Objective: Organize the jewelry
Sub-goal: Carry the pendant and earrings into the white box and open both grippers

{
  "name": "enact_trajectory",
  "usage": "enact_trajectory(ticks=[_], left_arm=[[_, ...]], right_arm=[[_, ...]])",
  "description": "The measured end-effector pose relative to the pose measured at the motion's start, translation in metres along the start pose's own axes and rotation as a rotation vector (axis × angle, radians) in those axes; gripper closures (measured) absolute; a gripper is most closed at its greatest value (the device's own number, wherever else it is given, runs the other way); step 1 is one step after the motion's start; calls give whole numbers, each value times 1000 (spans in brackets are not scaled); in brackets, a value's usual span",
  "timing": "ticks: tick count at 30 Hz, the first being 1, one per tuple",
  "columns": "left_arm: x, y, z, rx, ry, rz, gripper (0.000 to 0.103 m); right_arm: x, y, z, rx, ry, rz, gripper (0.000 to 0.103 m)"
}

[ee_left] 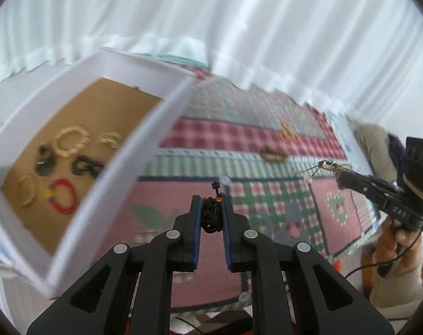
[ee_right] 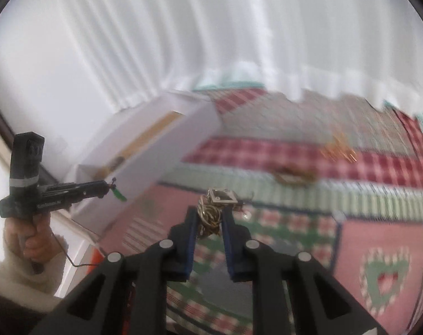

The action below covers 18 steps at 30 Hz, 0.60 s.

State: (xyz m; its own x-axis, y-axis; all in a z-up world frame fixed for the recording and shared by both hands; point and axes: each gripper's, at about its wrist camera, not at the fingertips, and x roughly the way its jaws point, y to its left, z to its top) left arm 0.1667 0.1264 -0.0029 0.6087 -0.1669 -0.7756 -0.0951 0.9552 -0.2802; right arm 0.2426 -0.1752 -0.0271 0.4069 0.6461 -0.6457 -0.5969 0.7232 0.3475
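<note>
Jewelry pinched in both sets of jaws, clear of the table: left gripper (ee_left: 211, 198) nearly closed on a bunched black cord bracelet (ee_left: 210, 216), knotted tail poking out past the tips; right gripper (ee_right: 211, 215) nearly closed on a tangled gold chain (ee_right: 210, 220), with a square pendant (ee_right: 222, 195) riding above the tips and loose loops hanging below. Judged as the carry step, toward the white box (ee_left: 144, 145) at the left, open-topped, brown-floored, already holding a red bracelet (ee_left: 62, 198), a cream bead bracelet (ee_left: 71, 141) and several dark pieces. Keep both grips firm and unchanged until well over the brown floor; no easing of the jaws above the patchwork cloth (ee_left: 239, 134) on the table. Clear the near wall of the box from above rather than brushing it, especially with the dangling chain loops, likely to snag on the rim. Bring the left load in first, as the nearer one, and aim for a bare patch of floor apart from the pieces lying there, to avoid fresh tangles. Lower before letting go; open wide, against cord or chain clinging to the blue pads (ee_left: 196, 215). Expect the chain to drop as a clump. Afterwards, probably two more pieces to fetch from the cloth: a brown bracelet (ee_left: 273, 155) and a blurred gold item just beyond it.
</note>
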Motion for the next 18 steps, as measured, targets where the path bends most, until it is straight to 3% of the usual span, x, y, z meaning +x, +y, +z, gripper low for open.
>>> enact_trajectory(ticks=[8, 13, 18], left_arm=[[-48, 96, 18, -183, -113, 162, 91], [-29, 145, 15, -269, -75, 200, 91], [5, 173, 8, -321, -4, 219, 91]], right_arm=[[53, 84, 77, -163, -36, 134, 85], [112, 127, 122, -217, -7, 184, 85], [181, 149, 150, -246, 71, 169, 85]])
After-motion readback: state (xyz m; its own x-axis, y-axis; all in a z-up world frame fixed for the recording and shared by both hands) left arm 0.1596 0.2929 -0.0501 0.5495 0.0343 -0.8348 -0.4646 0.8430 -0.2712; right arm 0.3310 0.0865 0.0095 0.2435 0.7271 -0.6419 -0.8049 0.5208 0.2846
